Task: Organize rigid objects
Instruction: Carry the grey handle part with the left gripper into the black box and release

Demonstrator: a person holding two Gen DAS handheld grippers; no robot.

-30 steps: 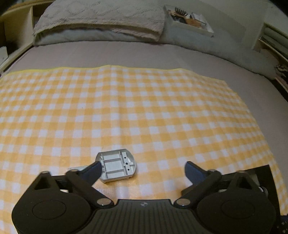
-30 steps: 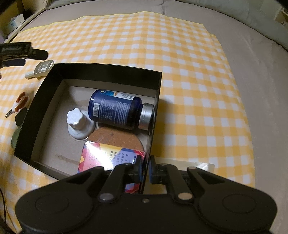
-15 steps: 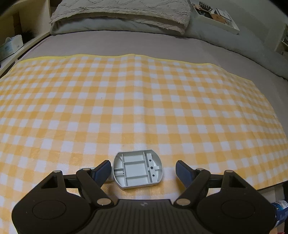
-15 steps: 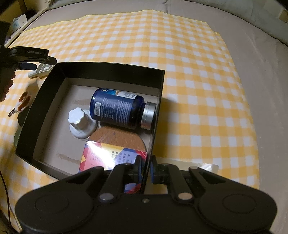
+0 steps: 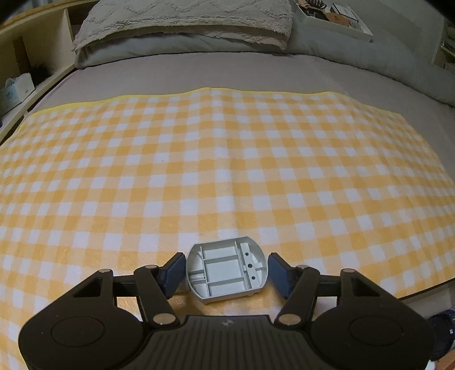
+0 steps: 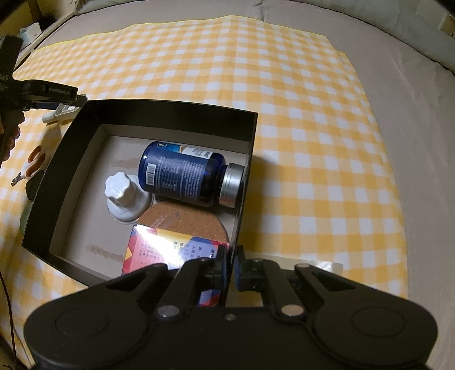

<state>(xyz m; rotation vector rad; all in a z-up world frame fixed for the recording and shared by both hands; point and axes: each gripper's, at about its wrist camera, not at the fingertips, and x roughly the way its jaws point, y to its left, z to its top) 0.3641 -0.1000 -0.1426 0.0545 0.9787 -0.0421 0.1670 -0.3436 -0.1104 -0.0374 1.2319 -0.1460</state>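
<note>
In the left wrist view a grey ribbed plastic plate (image 5: 227, 273) lies on the yellow checked cloth (image 5: 227, 170), between the fingers of my open left gripper (image 5: 226, 271); the pads stand close on each side, apart from it. My right gripper (image 6: 231, 269) is shut on the near wall of a black box (image 6: 167, 109). The box holds a blue bottle (image 6: 182, 173), a white knob lid (image 6: 122, 196), a cork coaster (image 6: 187, 219) and a colourful packet (image 6: 170, 250). The left gripper (image 6: 51, 94) also shows beside the box's far left corner.
Orange-handled clippers (image 6: 32, 165) and a dark object (image 6: 32, 186) lie left of the box. A pillow (image 5: 184, 20) and a tray of items (image 5: 332, 15) sit at the bed head. Shelving (image 5: 25, 65) stands at the left.
My left gripper has moved so the grey plate sits centred between its fingers, and the fingers have closed in around it. My right gripper keeps its hold on the box wall.
</note>
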